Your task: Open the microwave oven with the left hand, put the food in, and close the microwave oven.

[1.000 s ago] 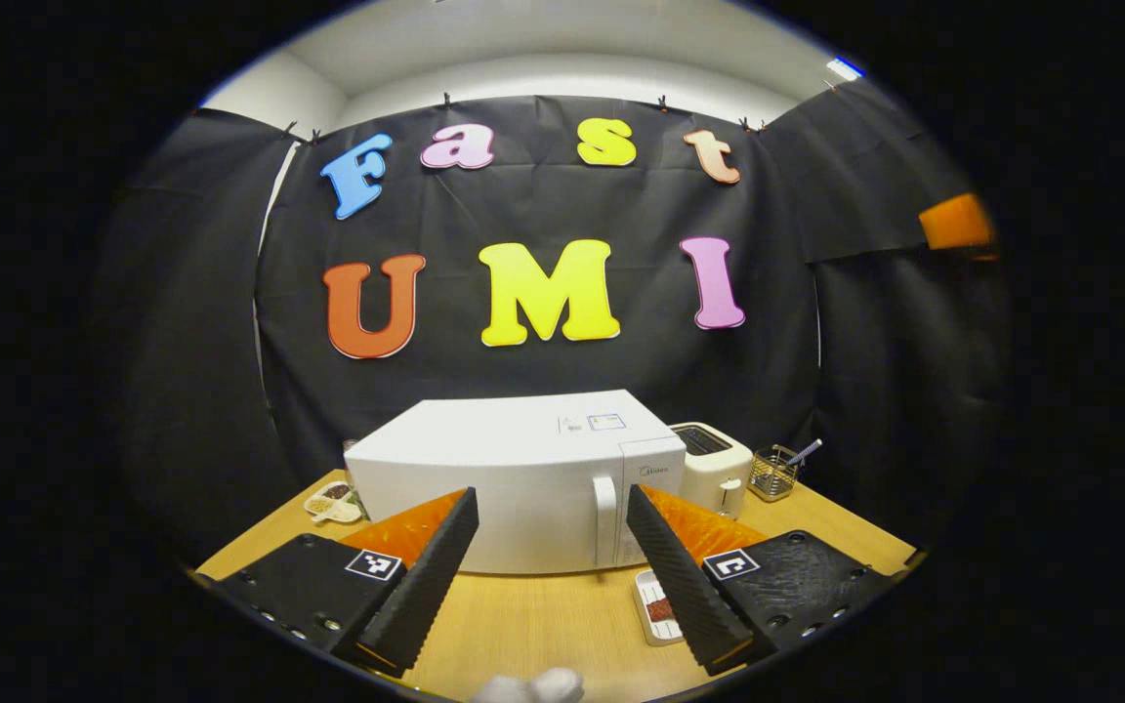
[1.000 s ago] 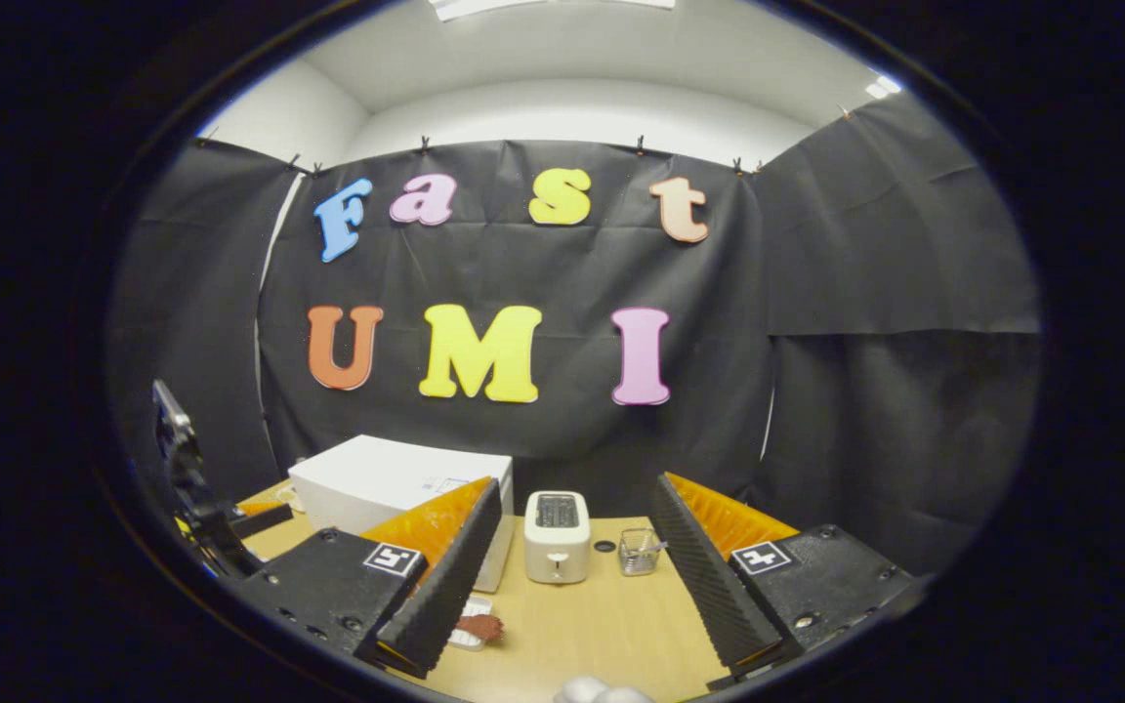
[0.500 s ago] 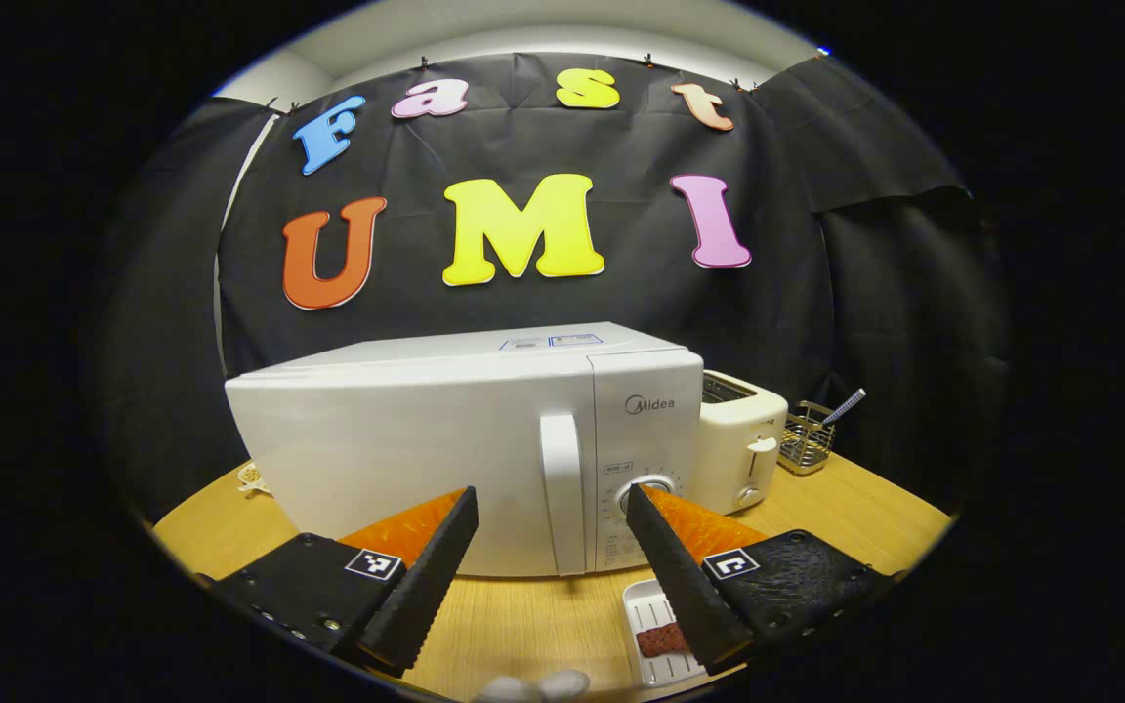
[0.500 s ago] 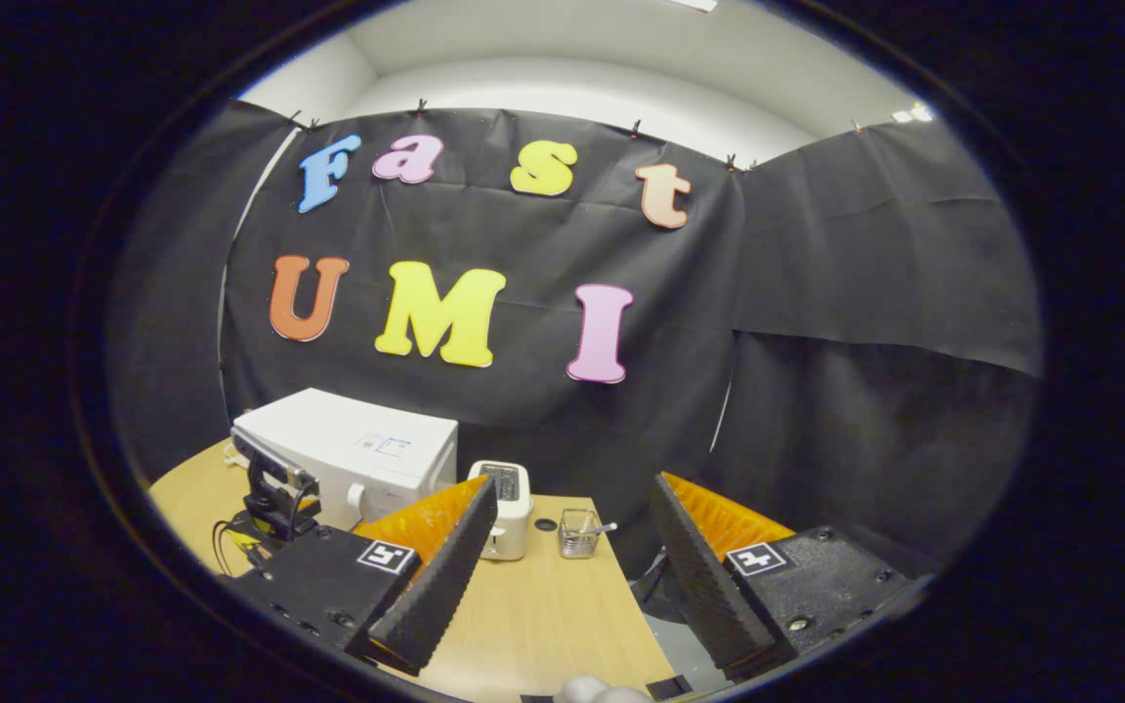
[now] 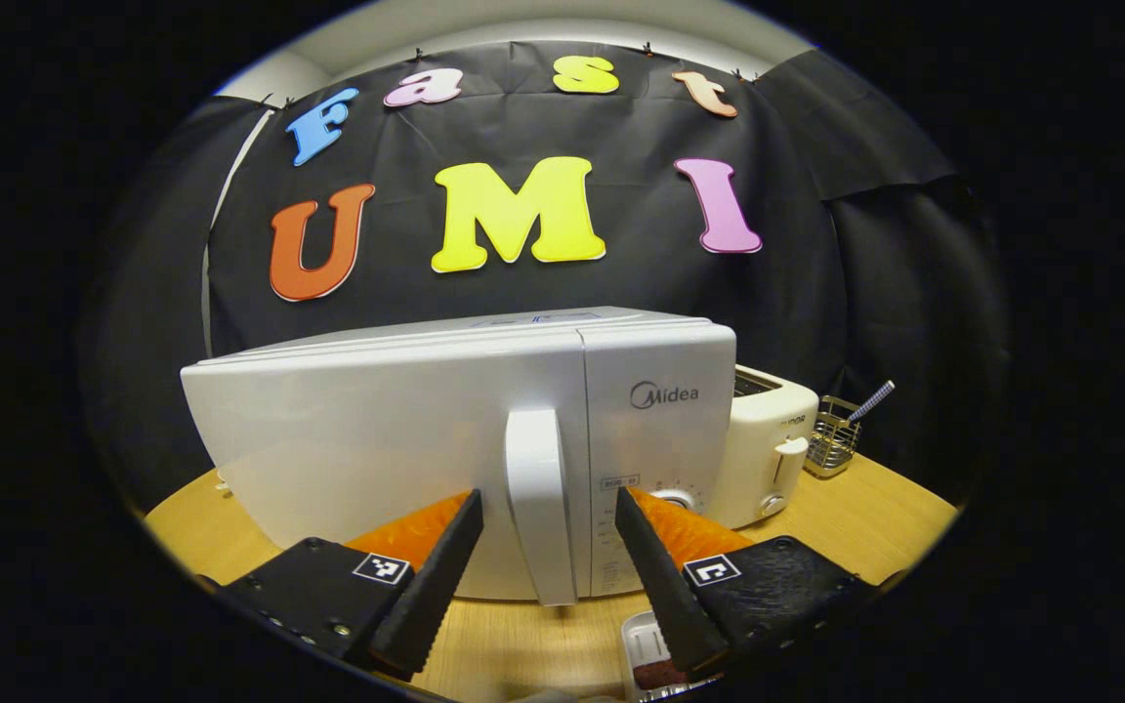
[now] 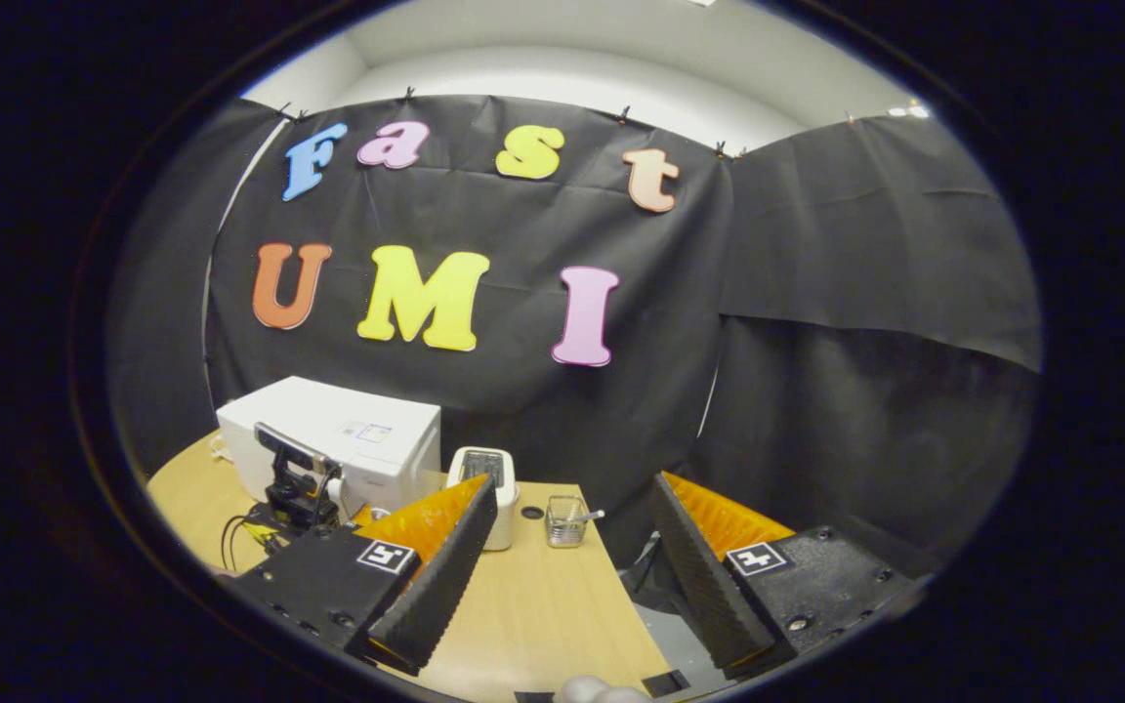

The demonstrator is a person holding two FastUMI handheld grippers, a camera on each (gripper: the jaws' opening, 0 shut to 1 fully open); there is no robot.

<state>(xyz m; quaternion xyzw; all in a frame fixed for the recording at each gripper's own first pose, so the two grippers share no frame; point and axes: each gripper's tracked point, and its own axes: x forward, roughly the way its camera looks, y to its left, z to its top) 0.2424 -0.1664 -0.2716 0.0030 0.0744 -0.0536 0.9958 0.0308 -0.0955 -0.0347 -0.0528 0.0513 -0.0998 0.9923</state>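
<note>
The white microwave (image 5: 406, 430) stands shut on the wooden table, seen close up in the left gripper view. Its upright door handle (image 5: 535, 508) sits between the fingers of my left gripper (image 5: 545, 493), which is open and not pressing on it. A white tray with a brown piece of food (image 5: 658, 662) lies on the table under the right-hand finger. In the right gripper view the microwave (image 6: 348, 439) is far off at the left with the left gripper (image 6: 294, 483) in front of it. My right gripper (image 6: 573, 479) is open and holds nothing, above the table's right end.
A white toaster (image 5: 768, 444) stands right beside the microwave, and a small wire basket (image 5: 831, 444) with a utensil sits further right. The table's right edge (image 6: 636, 625) drops off to the floor beneath the right gripper. Black cloth walls close in behind.
My left gripper has come in close to the microwave, so the door handle now stands between its fingers. The right gripper's view has shifted a little rightwards, staying open.
</note>
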